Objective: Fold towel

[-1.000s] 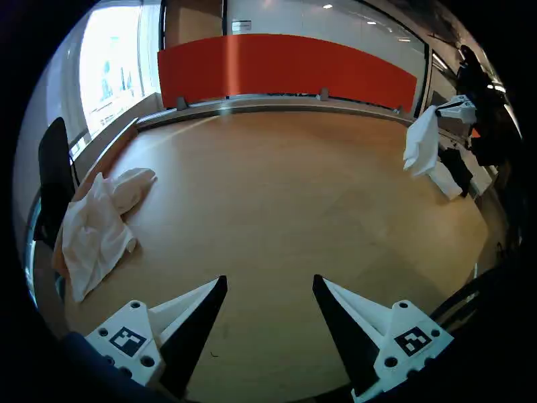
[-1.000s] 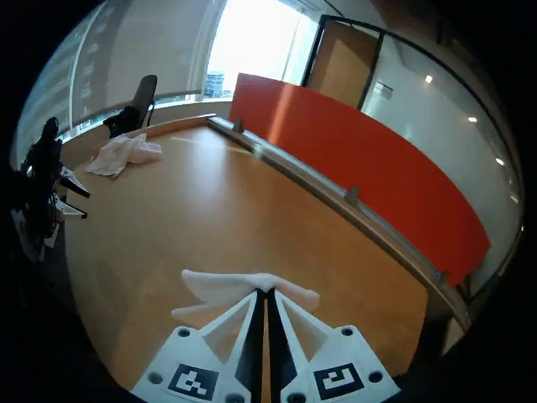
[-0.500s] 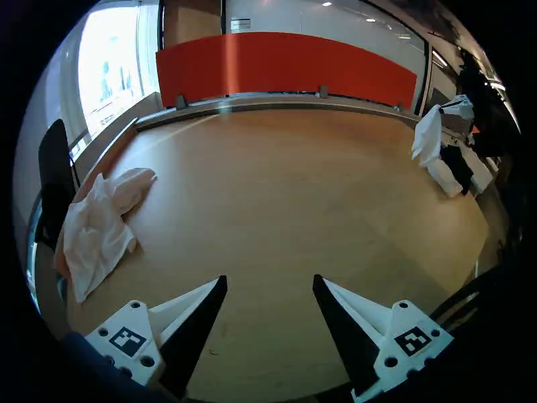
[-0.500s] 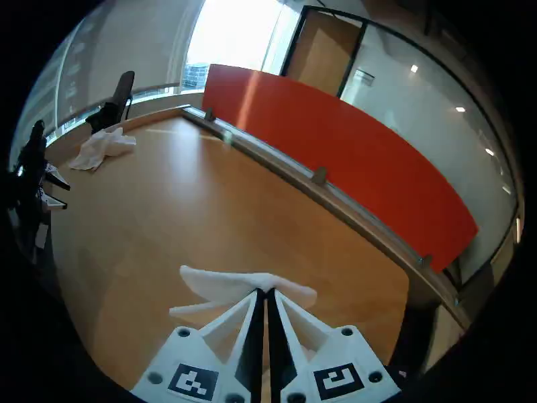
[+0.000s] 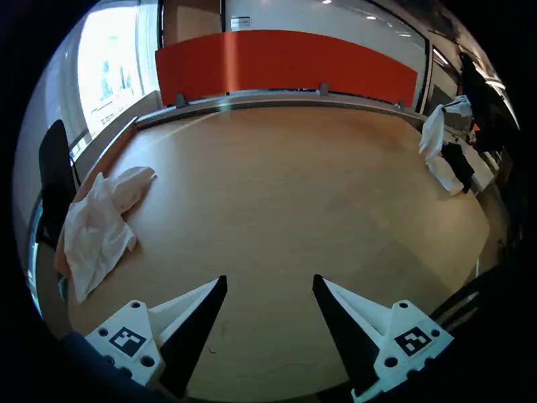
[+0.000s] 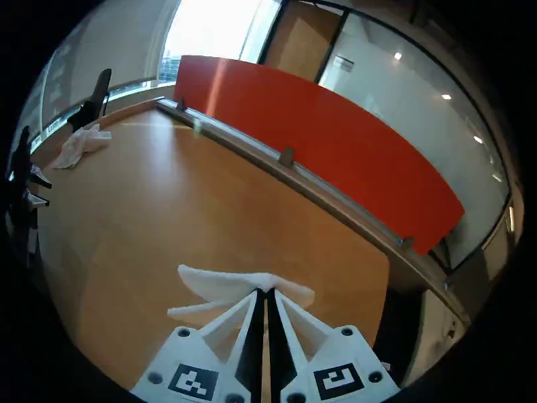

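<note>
While held over the table (image 6: 148,201), clamped shut on a white towel (image 6: 221,282): right tool (image 6: 266,292). Spread wide, gripping nothing: left tool (image 5: 268,278). Heaped at table's far edge: crumpled cloth (image 5: 101,228).

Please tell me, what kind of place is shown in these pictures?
Probably an office or meeting room: a large wooden table with an orange divider panel along its far edge, a dark office chair by the window, and glass partition walls.
</note>
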### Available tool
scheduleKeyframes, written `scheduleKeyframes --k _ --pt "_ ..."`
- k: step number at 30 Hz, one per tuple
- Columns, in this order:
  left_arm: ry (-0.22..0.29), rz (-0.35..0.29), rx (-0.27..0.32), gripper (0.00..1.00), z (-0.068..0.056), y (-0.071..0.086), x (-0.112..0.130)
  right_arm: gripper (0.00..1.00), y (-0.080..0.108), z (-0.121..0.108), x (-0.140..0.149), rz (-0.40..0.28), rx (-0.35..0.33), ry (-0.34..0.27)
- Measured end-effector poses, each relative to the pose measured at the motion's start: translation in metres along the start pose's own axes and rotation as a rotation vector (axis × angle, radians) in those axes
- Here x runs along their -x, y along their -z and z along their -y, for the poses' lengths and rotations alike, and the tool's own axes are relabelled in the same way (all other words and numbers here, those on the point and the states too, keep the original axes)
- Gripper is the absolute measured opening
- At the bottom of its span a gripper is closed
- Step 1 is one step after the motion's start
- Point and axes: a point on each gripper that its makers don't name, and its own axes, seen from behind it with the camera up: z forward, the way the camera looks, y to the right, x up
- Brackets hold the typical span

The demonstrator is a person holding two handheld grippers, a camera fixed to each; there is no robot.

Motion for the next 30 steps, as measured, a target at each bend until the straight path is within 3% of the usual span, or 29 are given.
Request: scheduleKeyframes --k 8,15,24,30 --pt "-0.002 0.007 -0.005 0.95 0.000 0.000 0.001 0.03 -0.003 -0.026 0.008 0.023 0.025 -0.019" --pt "-0.003 0.009 -0.008 0.95 0.001 0.000 0.002 0.03 -0.003 -0.034 0.017 0.038 0.032 -0.035" --pt "-0.010 0.003 -0.011 0.95 0.002 0.002 -0.003 0.03 0.009 -0.042 0.037 0.057 0.047 -0.065" --pt "-0.014 -0.003 -0.010 0.95 0.002 0.003 -0.005 0.03 0.023 -0.050 0.068 0.086 0.071 -0.097"
